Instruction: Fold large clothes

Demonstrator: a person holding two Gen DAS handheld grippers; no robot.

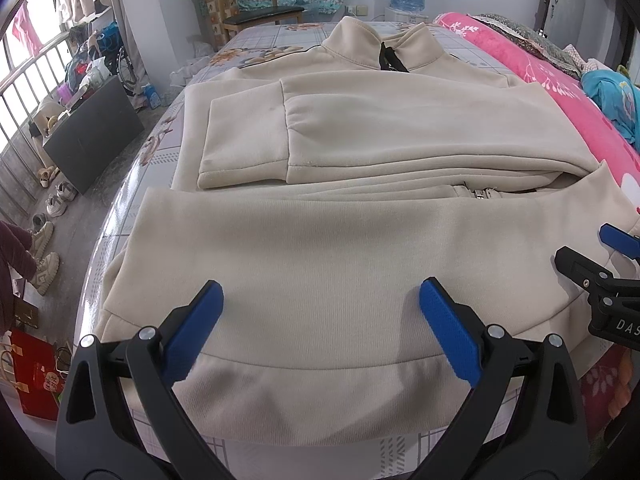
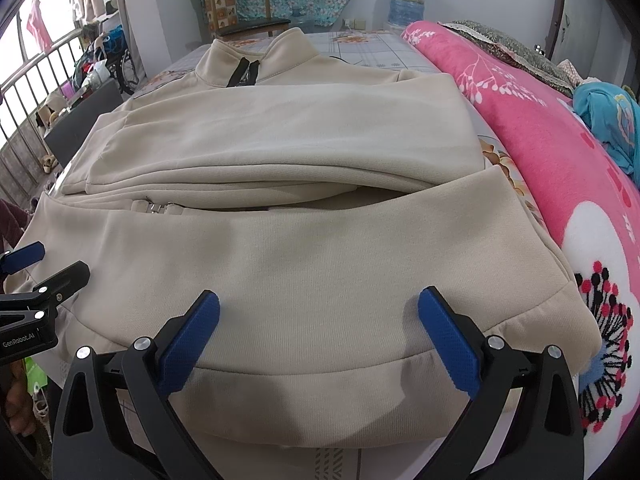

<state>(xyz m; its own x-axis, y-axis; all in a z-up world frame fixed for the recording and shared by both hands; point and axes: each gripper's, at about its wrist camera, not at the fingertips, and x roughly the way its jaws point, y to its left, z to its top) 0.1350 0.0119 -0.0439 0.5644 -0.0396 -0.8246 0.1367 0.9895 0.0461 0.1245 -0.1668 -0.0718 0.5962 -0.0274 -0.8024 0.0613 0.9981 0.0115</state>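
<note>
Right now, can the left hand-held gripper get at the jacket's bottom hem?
Probably yes. The left hand-held gripper hangs open just above the beige jacket, and its bottom hem lies directly below the fingers with nothing on it. The right hand-held gripper sits off to the side.

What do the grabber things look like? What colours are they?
Each hand-held gripper, left and right, has shiny black plastic arms with triangle-shaped holes and round silver screws. The fingers wear bumpy bright blue pads. White writing marks the side: "GenRobot.AI" on the left one, and "DAS" showing on the right one. No cables show.
</note>
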